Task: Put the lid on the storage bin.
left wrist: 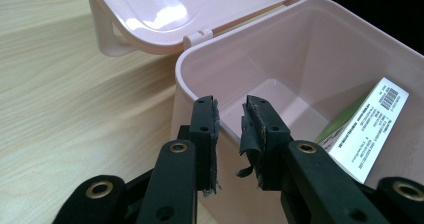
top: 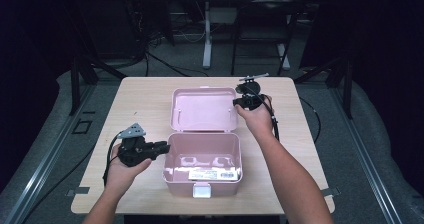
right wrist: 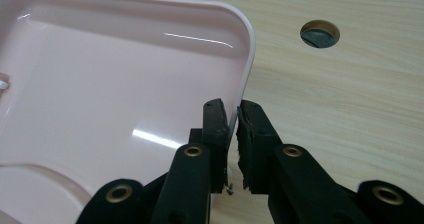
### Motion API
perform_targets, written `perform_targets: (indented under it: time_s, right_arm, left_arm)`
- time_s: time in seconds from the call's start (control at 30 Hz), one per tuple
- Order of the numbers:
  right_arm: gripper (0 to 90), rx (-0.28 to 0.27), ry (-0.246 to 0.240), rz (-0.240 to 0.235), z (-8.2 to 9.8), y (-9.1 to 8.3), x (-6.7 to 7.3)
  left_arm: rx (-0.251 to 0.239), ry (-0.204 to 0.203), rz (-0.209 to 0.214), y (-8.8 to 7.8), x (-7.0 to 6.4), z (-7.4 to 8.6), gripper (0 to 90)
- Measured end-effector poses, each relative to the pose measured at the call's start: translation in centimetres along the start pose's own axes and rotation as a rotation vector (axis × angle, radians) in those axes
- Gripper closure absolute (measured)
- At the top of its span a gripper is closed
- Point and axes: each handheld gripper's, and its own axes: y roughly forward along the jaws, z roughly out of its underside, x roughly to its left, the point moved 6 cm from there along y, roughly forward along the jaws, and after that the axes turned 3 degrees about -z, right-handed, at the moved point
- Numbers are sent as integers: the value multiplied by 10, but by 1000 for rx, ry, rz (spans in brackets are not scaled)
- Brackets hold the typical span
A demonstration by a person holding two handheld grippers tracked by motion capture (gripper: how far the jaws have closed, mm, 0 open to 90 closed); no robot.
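Observation:
A pink plastic box (top: 172, 181) stands open at the table's near middle, with its lid (top: 202, 109) lying back flat behind it. A labelled packet (top: 212, 174) lies inside the box (left wrist: 320, 59). My left gripper (top: 164, 147) lies level at the box's left wall. Its jaws (left wrist: 230, 129) are open with the tips at the rim and a gap between the torn pads. My right gripper (top: 239, 102) is at the lid's right edge. The lid's rim (right wrist: 245, 69) runs between its jaws (right wrist: 232, 126), which are shut on it.
The pale wooden table (top: 145, 99) has bare surface on both sides of the box. A round cable hole (right wrist: 320, 34) sits in the tabletop beyond the lid. Cables trail from both grippers. Table legs and stands fill the dark floor behind.

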Motion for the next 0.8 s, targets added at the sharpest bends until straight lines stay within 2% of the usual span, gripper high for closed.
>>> perform_targets:
  time_s: [0.17, 0.8]
  right_arm:
    - [834, -25, 0, -7, -2, -9, 3]
    - [850, -111, -63, -23, -4, -43, 13]
  left_arm:
    - [0, 0, -1, 0, 0, 0, 749]
    - [2, -4, -5, 0, 0, 0, 749]
